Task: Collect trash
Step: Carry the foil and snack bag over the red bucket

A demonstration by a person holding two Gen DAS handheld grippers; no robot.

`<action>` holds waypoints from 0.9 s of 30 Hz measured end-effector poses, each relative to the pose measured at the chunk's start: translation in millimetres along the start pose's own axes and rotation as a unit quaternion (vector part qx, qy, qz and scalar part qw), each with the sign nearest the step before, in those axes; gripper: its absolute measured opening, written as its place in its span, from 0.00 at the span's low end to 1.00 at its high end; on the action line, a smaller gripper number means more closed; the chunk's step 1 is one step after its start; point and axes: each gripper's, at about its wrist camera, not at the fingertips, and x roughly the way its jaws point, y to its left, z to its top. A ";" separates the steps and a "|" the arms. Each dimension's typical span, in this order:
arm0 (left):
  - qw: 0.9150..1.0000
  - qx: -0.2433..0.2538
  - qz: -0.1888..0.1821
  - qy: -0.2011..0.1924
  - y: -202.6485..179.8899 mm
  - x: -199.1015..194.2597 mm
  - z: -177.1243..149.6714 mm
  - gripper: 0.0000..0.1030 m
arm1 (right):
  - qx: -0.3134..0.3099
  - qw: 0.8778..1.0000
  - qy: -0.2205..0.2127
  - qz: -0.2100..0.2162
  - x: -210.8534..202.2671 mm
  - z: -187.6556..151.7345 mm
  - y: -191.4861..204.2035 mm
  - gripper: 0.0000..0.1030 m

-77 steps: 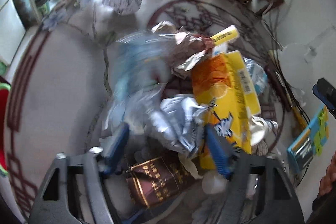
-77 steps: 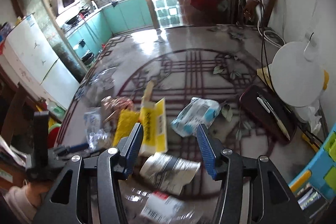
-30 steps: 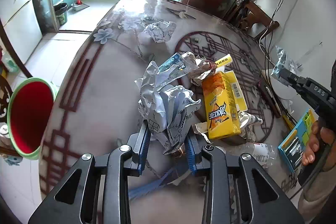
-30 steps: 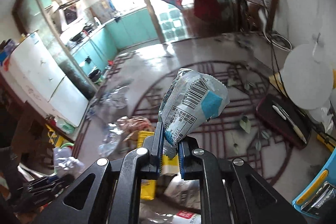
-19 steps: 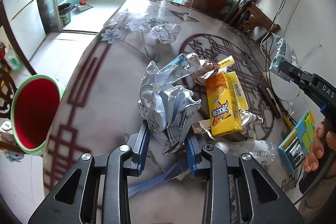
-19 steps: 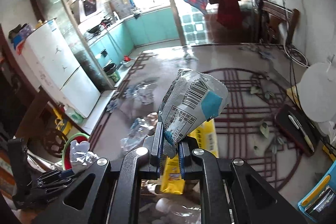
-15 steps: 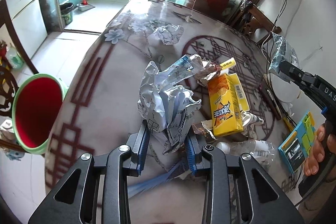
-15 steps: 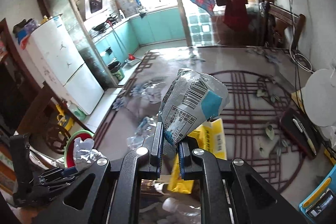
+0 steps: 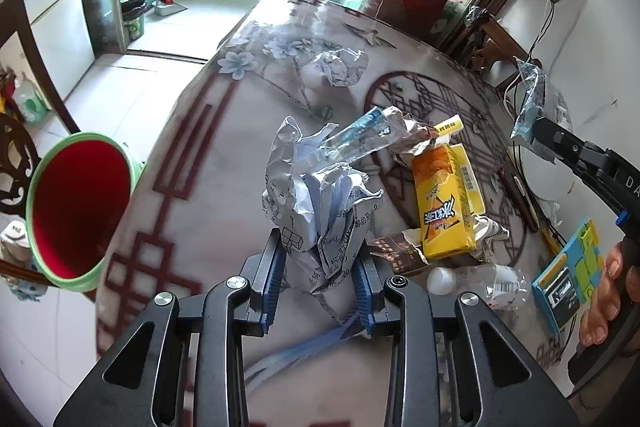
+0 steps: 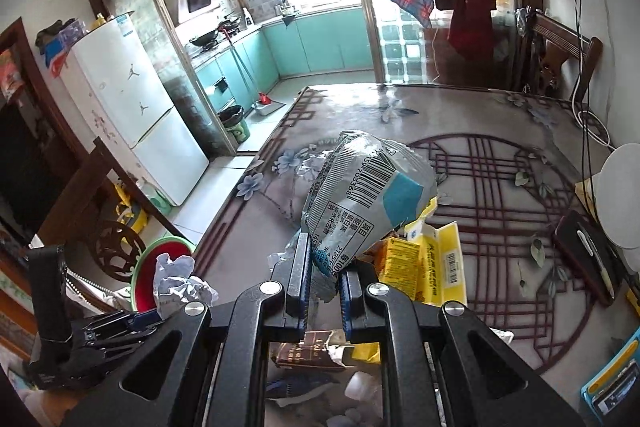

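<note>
- Left gripper (image 9: 320,285) was clamped on a paper wad (image 9: 320,203), lifted off the desk (image 9: 224,163).
- Right gripper (image 10: 324,285) pinched a snack bag (image 10: 368,195).
- I'd get each one right above the red bin (image 9: 76,203) before letting go.

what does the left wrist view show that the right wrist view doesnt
Only the left wrist view shows the crumpled white paper ball lying alone farther up the table, the clear plastic bottle and the person's hand on the other tool.

Only the right wrist view shows the white fridge and the barcode side of the snack wrapper that the right gripper is shut on.

Both show the red bin with a green rim, the yellow carton, and the crumpled printed paper held in the left gripper.
</note>
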 end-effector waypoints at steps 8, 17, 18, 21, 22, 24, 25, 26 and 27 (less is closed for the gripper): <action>1.000 -0.003 -0.006 -0.001 27.6 -5.8 7.5 0.29 | -0.010 1.000 0.005 -0.004 12.1 2.7 34.1 0.10; 1.000 -0.005 -0.010 0.007 76.3 -13.6 13.3 0.29 | -0.020 1.000 0.013 -0.009 30.5 1.7 87.4 0.10; 1.000 -0.005 -0.010 0.007 81.7 -14.9 14.6 0.29 | -0.020 1.000 0.014 -0.009 33.3 1.9 94.7 0.10; 1.000 0.004 0.000 0.005 95.8 -17.0 16.8 0.29 | -0.021 1.000 0.016 -0.009 38.5 2.1 110.2 0.10; 1.000 0.005 0.000 0.006 100.6 -17.0 17.6 0.29 | -0.021 1.000 0.016 -0.010 41.0 2.0 117.2 0.10; 1.000 -0.001 -0.005 0.012 113.5 -16.1 19.4 0.29 | -0.021 1.000 0.016 -0.011 44.7 1.5 128.4 0.10; 1.000 -0.008 -0.010 0.017 120.9 -14.8 20.2 0.29 | -0.021 1.000 0.016 -0.011 45.8 1.2 133.2 0.10; 1.000 -0.015 -0.014 0.022 128.2 -13.1 20.7 0.29 | -0.020 1.000 0.016 -0.012 47.3 1.1 138.7 0.10; 0.999 -0.020 -0.014 0.026 134.7 -11.6 21.3 0.29 | -0.020 1.000 0.016 -0.013 48.6 0.9 143.7 0.10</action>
